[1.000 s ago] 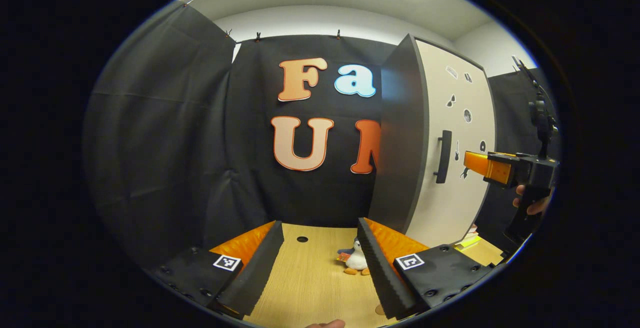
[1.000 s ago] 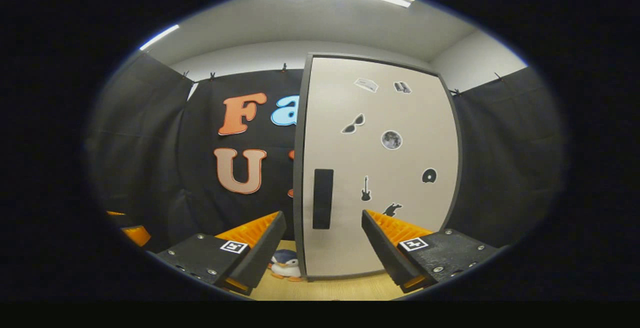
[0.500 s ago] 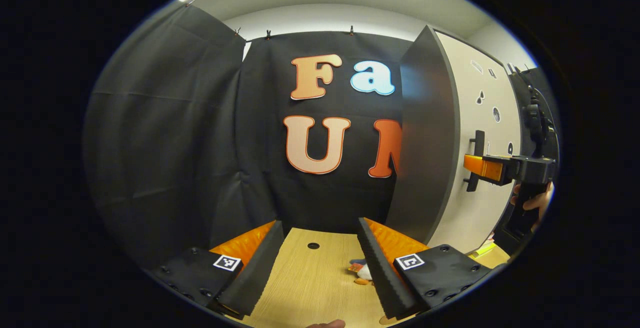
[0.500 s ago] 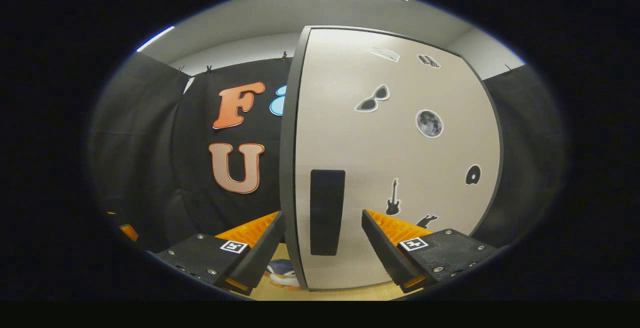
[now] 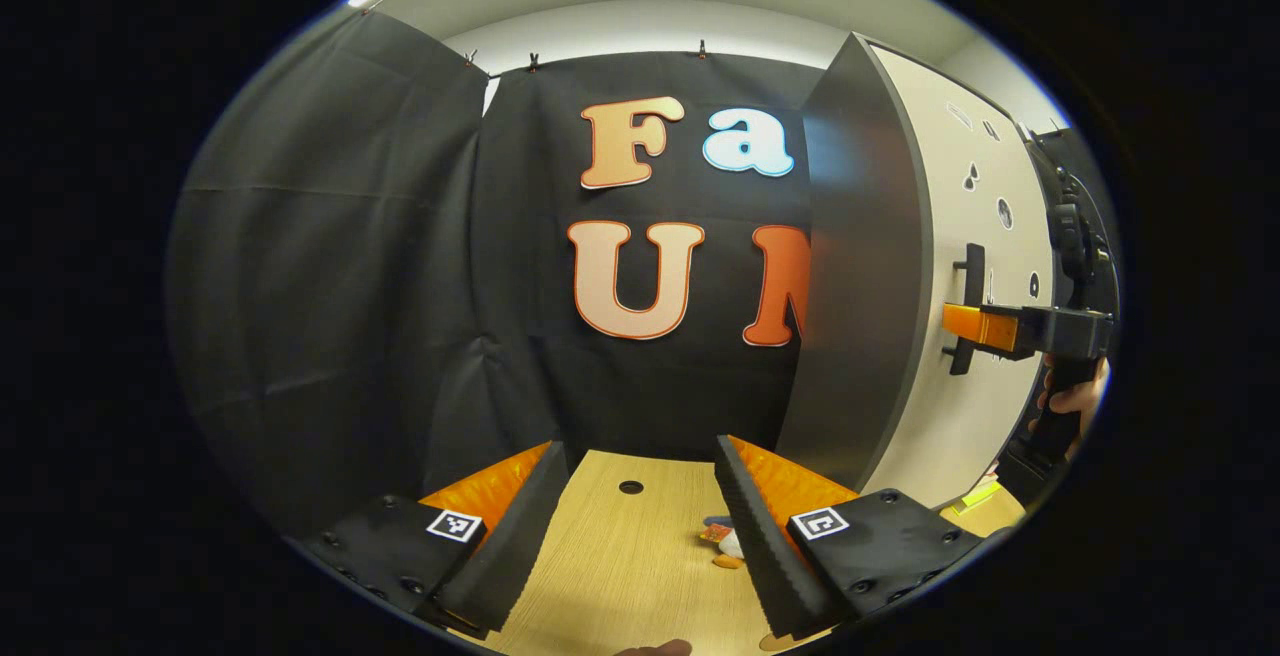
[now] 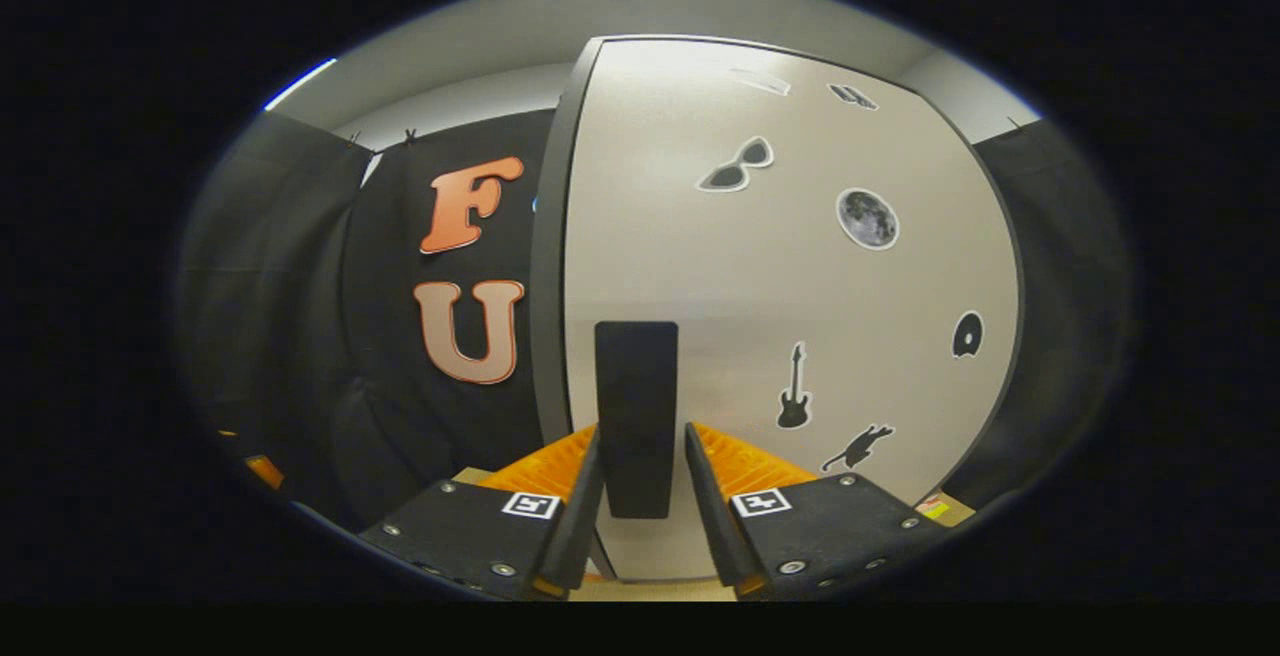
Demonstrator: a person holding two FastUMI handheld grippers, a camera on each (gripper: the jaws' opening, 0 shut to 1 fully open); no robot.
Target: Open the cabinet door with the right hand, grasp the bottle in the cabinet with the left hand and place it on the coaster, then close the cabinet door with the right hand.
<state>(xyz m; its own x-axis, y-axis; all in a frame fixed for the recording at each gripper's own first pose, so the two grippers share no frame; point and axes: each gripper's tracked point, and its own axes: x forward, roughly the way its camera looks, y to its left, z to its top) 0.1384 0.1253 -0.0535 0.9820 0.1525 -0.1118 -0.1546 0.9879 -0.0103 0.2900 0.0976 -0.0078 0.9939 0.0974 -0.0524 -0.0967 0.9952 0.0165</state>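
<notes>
Now, change since a second ago: the right gripper is closing in on the cabinet door, its fingers narrowing around the handle.
Right gripper: fingers are flanking the handle closely on both sides; whether they are pressing it, I cannot tell.
Left gripper: fingers are standing wide apart, holding nothing, hovering over the wooden table.
Cabinet door: flat, pale and matte, carrying small dark stickers; it is sitting shut against the dark cabinet side.
Handle: a dark, upright, rectangular bar.
Bottle: I cannot tell where it is.
Toy: a small plush, partly hiding behind the left gripper's right finger.
</notes>
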